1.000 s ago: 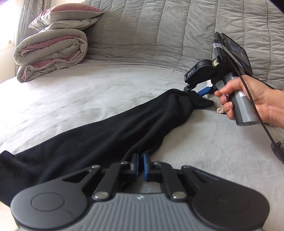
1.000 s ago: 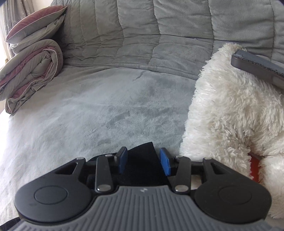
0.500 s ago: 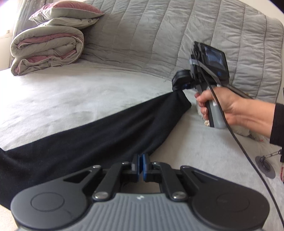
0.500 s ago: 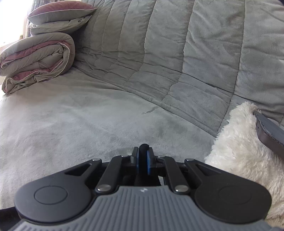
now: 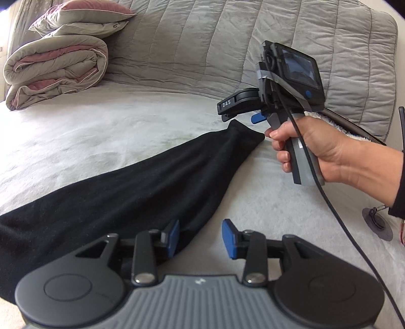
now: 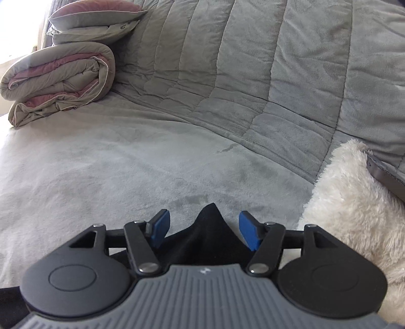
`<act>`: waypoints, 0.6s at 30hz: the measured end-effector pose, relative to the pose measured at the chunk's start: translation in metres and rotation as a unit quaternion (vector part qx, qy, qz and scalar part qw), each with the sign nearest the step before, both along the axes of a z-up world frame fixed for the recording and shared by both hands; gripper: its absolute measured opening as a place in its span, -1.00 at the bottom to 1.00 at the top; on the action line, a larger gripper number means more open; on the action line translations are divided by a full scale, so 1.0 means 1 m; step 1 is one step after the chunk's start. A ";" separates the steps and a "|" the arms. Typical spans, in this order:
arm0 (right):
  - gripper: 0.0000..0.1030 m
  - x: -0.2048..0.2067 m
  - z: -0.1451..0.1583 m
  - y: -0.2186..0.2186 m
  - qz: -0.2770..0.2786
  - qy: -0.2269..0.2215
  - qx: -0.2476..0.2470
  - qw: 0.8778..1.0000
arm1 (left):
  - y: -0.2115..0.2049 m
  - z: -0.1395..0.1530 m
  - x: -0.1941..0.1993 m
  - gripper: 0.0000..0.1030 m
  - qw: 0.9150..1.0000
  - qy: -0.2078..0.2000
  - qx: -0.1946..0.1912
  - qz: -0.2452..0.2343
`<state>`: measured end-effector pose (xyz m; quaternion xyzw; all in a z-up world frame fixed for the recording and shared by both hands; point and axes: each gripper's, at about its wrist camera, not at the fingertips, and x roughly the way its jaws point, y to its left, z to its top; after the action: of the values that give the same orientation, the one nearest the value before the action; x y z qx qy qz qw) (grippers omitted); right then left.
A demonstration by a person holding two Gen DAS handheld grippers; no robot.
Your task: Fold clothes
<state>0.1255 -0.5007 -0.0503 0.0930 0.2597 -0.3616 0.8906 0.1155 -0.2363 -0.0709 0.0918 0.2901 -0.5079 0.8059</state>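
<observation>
A black garment [image 5: 121, 187] lies stretched flat across the grey bed cover [image 5: 101, 126], running from the lower left up to a narrow end at the right. My left gripper [image 5: 200, 240] hovers at its near edge, jaws opening; the cloth's edge lies by the left pad, nothing is pinched. In a person's hand, my right gripper [image 5: 243, 115] hangs just above the garment's far end. In the right wrist view my right gripper [image 6: 205, 229] is opening, and a peak of the black cloth [image 6: 210, 225] stands loose between the blue pads, touching neither.
A rolled duvet [image 5: 55, 68] with a pillow [image 5: 81, 15] on top sits at the back left. The quilted backrest [image 6: 253, 63] rises behind. A white fluffy cushion [image 6: 349, 202] lies at the right, with a dark grey flat object [image 6: 384, 174] on it. A cable [image 5: 329, 202] trails from the right gripper.
Both grippers were shut on the black garment half a second ago and have let go; the cloth now lies flat on the bed. The right gripper has lifted slightly off the garment's end.
</observation>
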 end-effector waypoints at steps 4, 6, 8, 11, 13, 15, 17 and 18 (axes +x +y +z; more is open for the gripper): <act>0.25 -0.021 -0.002 0.016 -0.004 -0.017 0.041 0.999 | -0.002 -0.001 0.000 -0.24 1.000 -0.002 0.005 -0.001; 0.25 -0.033 -0.004 0.020 -0.012 -0.029 0.057 0.998 | -0.002 -0.001 0.000 -0.21 1.000 -0.004 0.006 -0.002; 0.25 -0.045 -0.007 0.023 -0.021 -0.041 0.068 0.997 | -0.002 -0.002 0.000 -0.21 1.000 -0.003 0.005 -0.002; 0.21 -0.064 -0.016 0.020 -0.045 -0.060 0.102 0.992 | -0.001 -0.002 0.001 -0.21 1.000 0.000 0.003 -0.002; -0.03 -0.074 -0.019 0.018 -0.059 -0.076 0.118 0.988 | -0.001 -0.002 0.001 -0.21 1.000 0.000 0.003 -0.002; -0.09 -0.077 -0.020 0.016 -0.063 -0.089 0.121 0.987 | -0.001 -0.001 0.000 -0.21 1.000 -0.001 0.003 -0.002; -0.11 -0.073 -0.020 0.012 -0.069 -0.093 0.120 0.986 | -0.001 -0.001 0.000 -0.21 1.000 -0.003 0.004 -0.002; -0.11 -0.070 -0.020 0.009 -0.072 -0.094 0.122 0.985 | -0.002 -0.001 0.000 -0.23 1.000 -0.003 0.004 -0.002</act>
<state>0.0557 -0.4919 -0.0703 0.2528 0.2098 -0.3798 0.8648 0.1150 -0.2378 -0.0723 0.0972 0.2897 -0.5078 0.8055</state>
